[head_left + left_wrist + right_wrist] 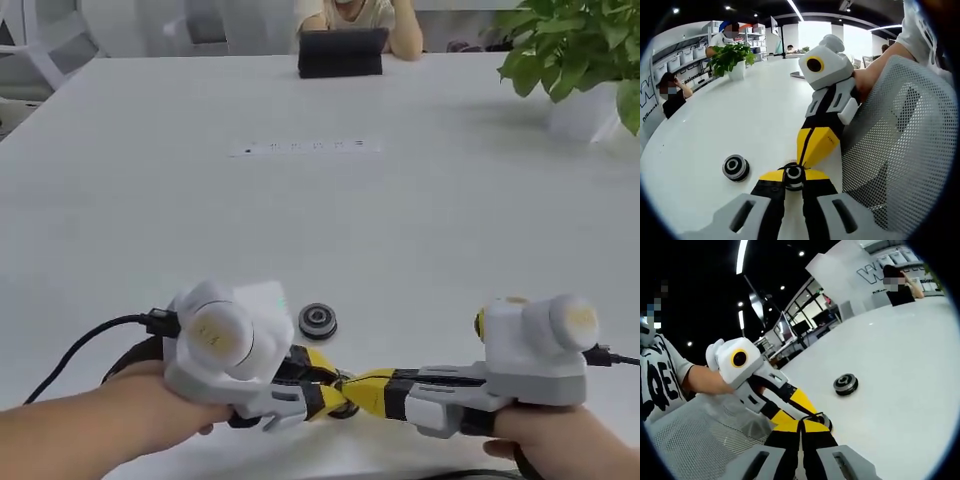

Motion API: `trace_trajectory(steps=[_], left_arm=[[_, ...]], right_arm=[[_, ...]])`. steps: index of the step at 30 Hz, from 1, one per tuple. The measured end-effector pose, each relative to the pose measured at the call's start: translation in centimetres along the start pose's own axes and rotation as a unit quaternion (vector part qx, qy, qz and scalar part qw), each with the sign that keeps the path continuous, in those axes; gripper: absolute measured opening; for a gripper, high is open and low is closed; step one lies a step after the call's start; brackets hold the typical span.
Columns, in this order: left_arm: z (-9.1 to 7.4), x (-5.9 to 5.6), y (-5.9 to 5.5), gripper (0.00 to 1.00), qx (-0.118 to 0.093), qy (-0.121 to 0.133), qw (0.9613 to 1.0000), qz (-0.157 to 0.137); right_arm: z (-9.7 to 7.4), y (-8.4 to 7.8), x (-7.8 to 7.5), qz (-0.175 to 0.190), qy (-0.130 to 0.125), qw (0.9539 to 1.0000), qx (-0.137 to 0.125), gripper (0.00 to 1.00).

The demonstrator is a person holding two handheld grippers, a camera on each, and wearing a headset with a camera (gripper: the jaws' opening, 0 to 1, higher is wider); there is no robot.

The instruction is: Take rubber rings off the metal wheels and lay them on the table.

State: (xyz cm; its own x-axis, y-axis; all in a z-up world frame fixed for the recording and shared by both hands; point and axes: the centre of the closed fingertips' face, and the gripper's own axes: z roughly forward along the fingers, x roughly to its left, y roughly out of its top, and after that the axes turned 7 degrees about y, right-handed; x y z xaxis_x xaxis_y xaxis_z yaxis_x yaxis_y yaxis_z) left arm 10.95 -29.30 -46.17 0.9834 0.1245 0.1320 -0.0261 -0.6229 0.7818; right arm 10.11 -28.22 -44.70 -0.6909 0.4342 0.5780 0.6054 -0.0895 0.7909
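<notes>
White table [300, 220], wheel [793, 178] inside left hand-held gripper [793, 174]

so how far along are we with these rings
Nothing looks done: no loose ring lies on the table. In hand: left gripper clamps one wheel, right gripper closed at its rim. Left: stripping it, then the second wheel, which looks untouched.

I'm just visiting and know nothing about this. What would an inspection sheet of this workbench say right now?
Surface: white table.
Job's things: loose wheel lying flat; second wheel between the grippers.
Clutter: pale label strip.
Grippers: left hand-held gripper shut on the second wheel; right hand-held gripper, jaws together at its edge.
Cables: black cable from the left one.
Surroundings: potted plant; seated person behind a tablet.
</notes>
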Motion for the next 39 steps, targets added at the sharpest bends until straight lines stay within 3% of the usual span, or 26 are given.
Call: trace_trajectory(steps=[8, 18, 26, 31, 39], left_arm=[[0.0, 0.0, 0.0, 0.07, -0.002, -0.002, 1.0, 0.001], [0.1, -0.1, 0.0, 0.07, -0.001, 0.001, 1.0, 0.002], [0.1, 0.0, 0.0, 0.07, -0.004, 0.001, 1.0, -0.006], [0.1, 0.2, 0.1, 0.1, -0.004, 0.007, 0.9999, 0.009], [-0.2, 0.1, 0.0, 0.11, 0.006, 0.004, 1.0, 0.004]], right_arm=[[-0.4, 0.3, 0.4, 0.025, 0.019, 0.9993, -0.018, 0.0], [-0.6, 0.2, -1.3, 0.032, -0.02, 0.9992, -0.013, 0.0], [-0.7, 0.0, -1.4, 0.031, -0.024, 0.9992, -0.007, 0.0], [-0.7, -0.3, -1.5, 0.027, -0.027, 0.9993, -0.003, 0.0], [-0.9, -0.2, -1.6, 0.028, -0.031, 0.9991, -0.006, 0.0]])
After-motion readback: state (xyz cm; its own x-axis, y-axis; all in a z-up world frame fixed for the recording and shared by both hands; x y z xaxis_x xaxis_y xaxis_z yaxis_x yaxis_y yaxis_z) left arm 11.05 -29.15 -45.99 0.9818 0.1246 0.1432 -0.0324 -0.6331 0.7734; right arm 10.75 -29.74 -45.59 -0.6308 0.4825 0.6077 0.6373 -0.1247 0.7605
